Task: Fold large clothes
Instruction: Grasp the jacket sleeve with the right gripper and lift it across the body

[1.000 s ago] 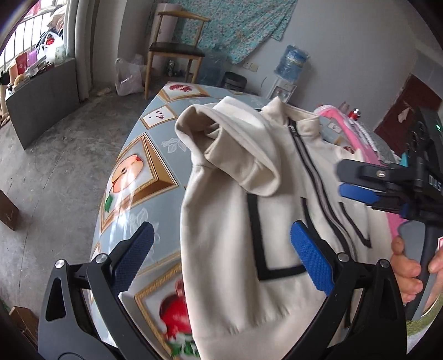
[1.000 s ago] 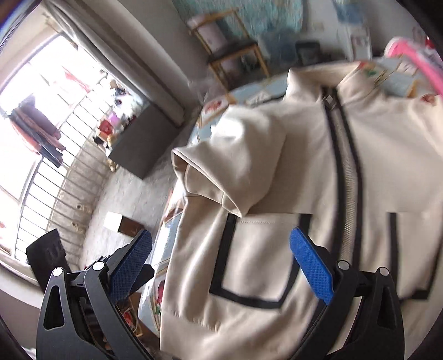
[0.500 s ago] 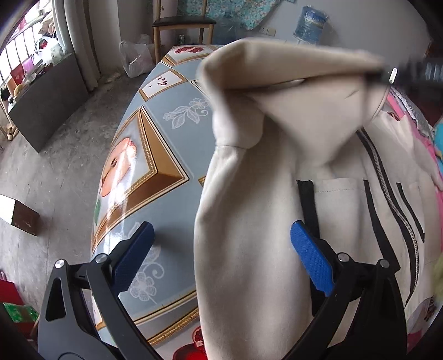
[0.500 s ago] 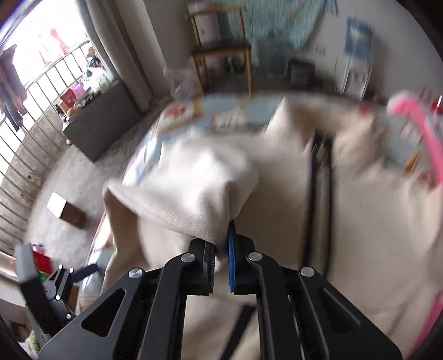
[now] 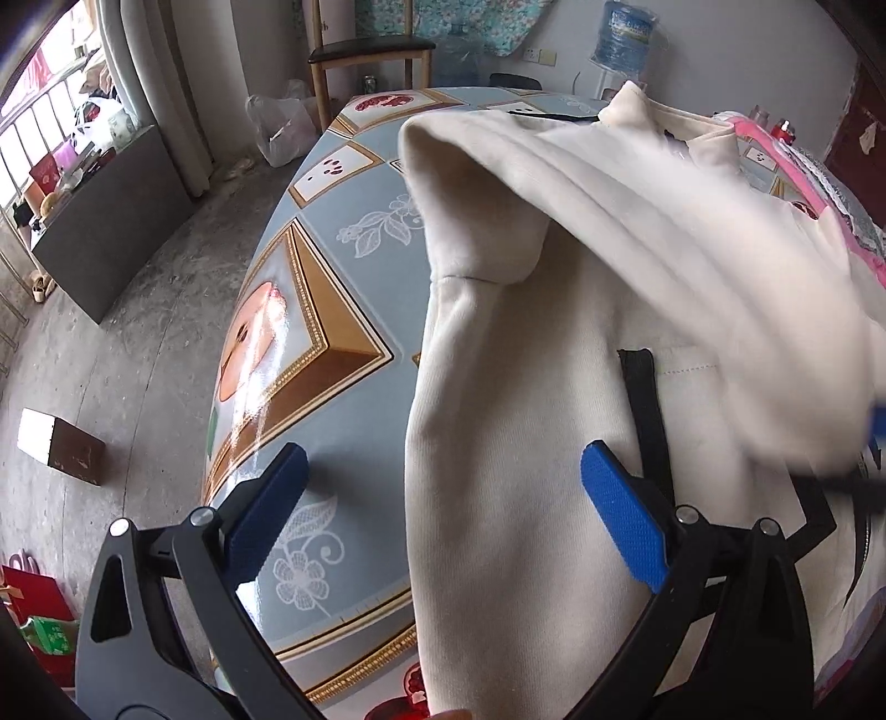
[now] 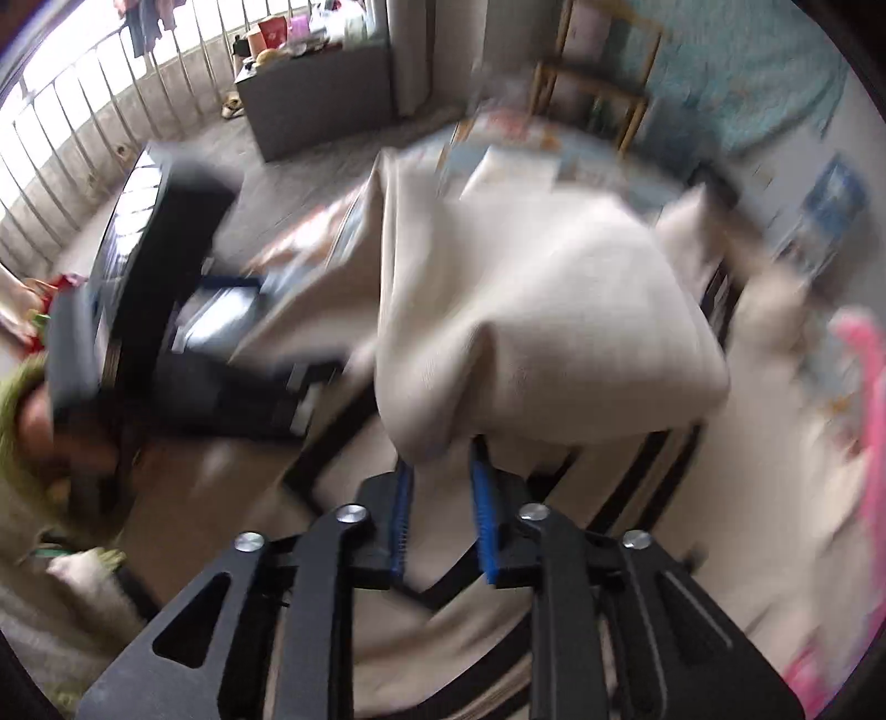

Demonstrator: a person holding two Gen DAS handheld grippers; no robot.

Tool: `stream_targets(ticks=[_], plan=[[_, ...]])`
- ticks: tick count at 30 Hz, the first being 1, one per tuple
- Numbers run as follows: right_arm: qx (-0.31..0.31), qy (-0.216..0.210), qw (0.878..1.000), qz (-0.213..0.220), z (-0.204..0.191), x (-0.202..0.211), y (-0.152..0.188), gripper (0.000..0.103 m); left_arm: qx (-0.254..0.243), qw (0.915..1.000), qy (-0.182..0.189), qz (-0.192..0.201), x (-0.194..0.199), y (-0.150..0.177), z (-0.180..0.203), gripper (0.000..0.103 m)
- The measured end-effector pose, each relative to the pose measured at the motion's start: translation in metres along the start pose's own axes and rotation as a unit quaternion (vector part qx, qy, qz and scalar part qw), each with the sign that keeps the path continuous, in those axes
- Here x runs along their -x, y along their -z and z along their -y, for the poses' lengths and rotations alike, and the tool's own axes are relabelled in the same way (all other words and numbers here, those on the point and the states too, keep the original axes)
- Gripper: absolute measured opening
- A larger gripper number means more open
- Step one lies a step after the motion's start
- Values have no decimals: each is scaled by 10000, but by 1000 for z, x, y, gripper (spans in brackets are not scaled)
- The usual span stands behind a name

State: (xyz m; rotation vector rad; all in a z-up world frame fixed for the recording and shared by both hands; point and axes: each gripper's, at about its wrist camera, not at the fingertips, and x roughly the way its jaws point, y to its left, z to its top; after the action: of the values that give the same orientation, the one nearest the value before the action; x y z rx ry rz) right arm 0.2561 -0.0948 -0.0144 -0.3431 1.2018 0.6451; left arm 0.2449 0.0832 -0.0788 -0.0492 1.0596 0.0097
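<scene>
A cream jacket (image 5: 515,498) with black trim and a front zip is spread on a table (image 5: 354,332) covered by a blue patterned cloth. Its sleeve (image 5: 664,266) is lifted off the body and carried across the chest, the cuff end held up at the right. In the right wrist view, the right gripper (image 6: 440,498) is seen narrowed around the sleeve end (image 6: 526,332), though a gap shows between the pads and the picture is blurred, so a firm clamp cannot be confirmed. The left gripper (image 5: 443,509) is spread wide above the jacket's side edge, with nothing between its fingers.

The fabric is judged soft, thick and fairly heavy, draping in loose ridges and sagging where unsupported. It is best taken at a cuff, hem or shoulder seam, where the layers are doubled. A chair (image 5: 371,50) and water bottle (image 5: 626,30) are seen beyond the table.
</scene>
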Motion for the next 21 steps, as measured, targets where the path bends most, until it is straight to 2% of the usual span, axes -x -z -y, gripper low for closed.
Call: stream_targets(ticks=[2,4,6,8,9,11,13,14,16,18,19,20,21], plan=[[-550,-396,9974,237,24,16,20,47,-31,10000,21,9,1,2,2,96],[-1229,-693,9879,643,57,36,31,56,-69,10000,50,39,2,2,6,96],[-2080,-1078,9667,1030,97,50,40,57,-95,9999,62,45,2,1,6,96],[-2912,-1511,9358,1293,136,52,47,57,-72,10000,53,15,1,-1,6,96],[-3101,-1657,9266,1334,147,46,50,57,-41,10000,32,-16,0,-2,6,96],[-3623,-2108,8997,1217,163,29,56,57,13,10000,2,-65,0,-4,6,96],[-3816,-2368,8860,1155,156,9,55,56,72,9999,-29,-124,-2,-6,6,96],[-3842,-2369,8850,1143,155,5,55,56,82,9999,-37,-143,-3,-6,6,96],[-3880,-2058,8916,1104,157,-3,46,56,92,9998,-37,-157,-3,-6,6,96],[-3837,-1940,8972,1003,156,-9,42,56,87,9998,-45,-167,-3,-6,5,96],[-3760,-1958,9015,870,153,-15,34,52,90,9998,-44,-183,-3,-6,5,96],[-3676,-2019,9045,771,150,-25,29,39,89,9997,-45,-209,-3,-6,5,96],[-3539,-2064,9099,646,143,-29,19,33,93,9996,-51,-279,-2,-6,4,96]])
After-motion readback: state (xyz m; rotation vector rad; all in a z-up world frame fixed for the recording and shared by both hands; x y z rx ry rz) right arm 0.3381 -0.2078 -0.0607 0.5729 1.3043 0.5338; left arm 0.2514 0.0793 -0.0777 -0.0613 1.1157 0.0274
